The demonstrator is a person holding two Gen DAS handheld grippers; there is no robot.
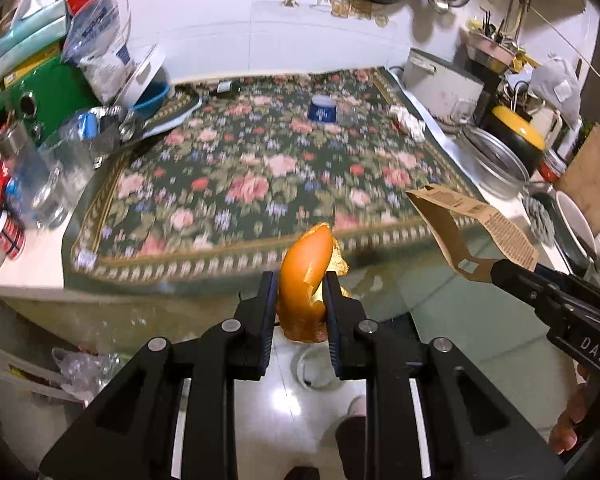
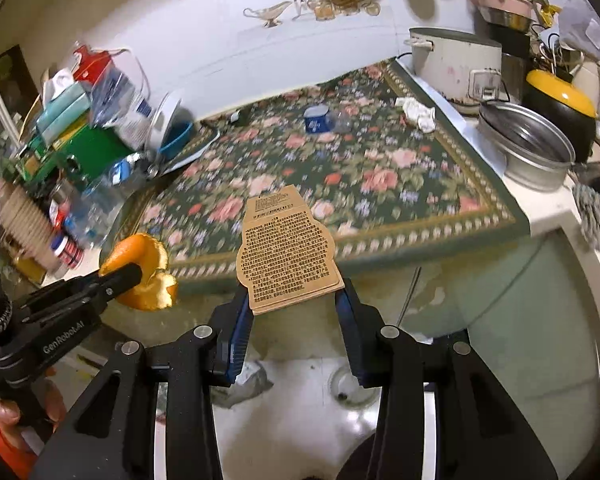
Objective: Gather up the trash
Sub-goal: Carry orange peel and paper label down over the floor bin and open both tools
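Left claw (image 1: 300, 300) clenched on 1 orange peel (image 1: 305, 276), bottom center; right claw (image 2: 294, 300) grips 1 brown printed card (image 2: 286, 248), mid-frame. 1 blue jar (image 2: 315, 118), 1 crumpled tissue (image 2: 418, 114) on floral table (image 2: 380, 184) up top.

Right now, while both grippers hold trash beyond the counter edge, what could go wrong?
1. The orange peel is curled and torn, and the left gripper pinches only its lower part; a piece may break off and fall to the floor.
2. The right gripper holds the brown paper card only by its bottom edge, so it could slip or bend out.
3. The crumpled white tissue on the floral cloth might be forgotten.
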